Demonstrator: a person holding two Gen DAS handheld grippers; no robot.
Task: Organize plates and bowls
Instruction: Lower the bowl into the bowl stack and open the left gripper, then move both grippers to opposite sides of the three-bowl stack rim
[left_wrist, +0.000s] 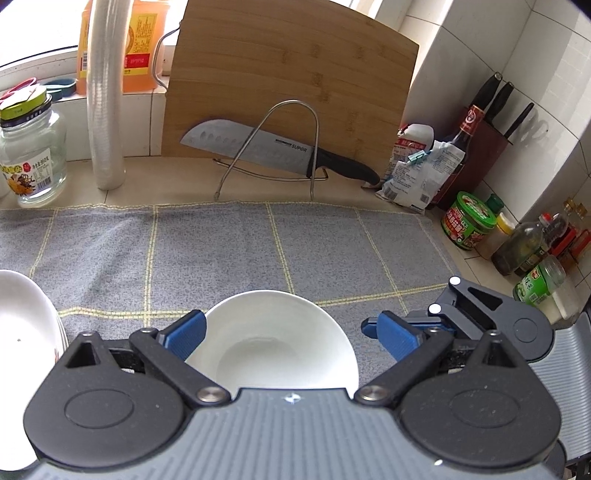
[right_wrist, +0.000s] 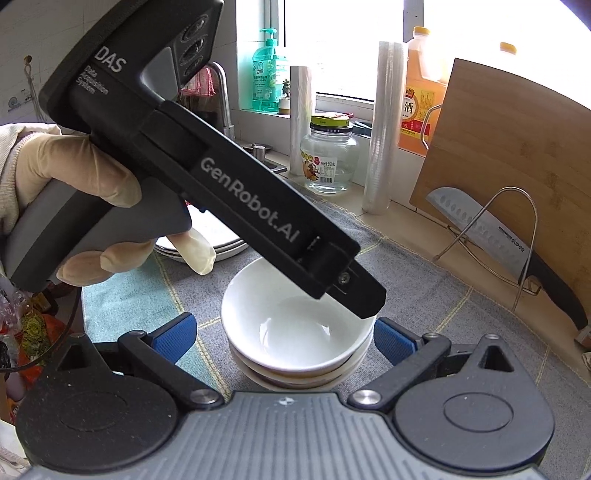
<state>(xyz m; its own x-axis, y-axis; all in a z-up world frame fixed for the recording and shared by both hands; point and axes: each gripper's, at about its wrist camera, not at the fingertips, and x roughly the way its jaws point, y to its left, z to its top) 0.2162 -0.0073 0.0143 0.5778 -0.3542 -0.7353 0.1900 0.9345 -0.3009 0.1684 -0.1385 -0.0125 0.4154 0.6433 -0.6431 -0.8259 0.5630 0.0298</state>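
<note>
White ceramic bowl (right_wrist: 299, 325), empty, nested atop other bowls on grey checked cloth (left_wrist: 221, 240). Right gripper (right_wrist: 284, 339) spread wide, pads either side of stack w/o touching. Left gripper (left_wrist: 284, 332) also wide, gripping nothing, left pad at bowl rim; gloved hand (right_wrist: 85, 177) on its handle. More plates (left_wrist: 22, 325) at left. Behind: knife (left_wrist: 266, 151) on wire rack, bamboo board (left_wrist: 295, 74), glass jar (left_wrist: 31, 147).

My stack of white ceramic bowls (right_wrist: 295, 332) sits on the grey checked cloth (right_wrist: 424, 280); stacked white plates (right_wrist: 221, 247) lie behind-left, the steel knife rack (right_wrist: 491, 236) behind-right before the bamboo board (right_wrist: 498, 147).
</note>
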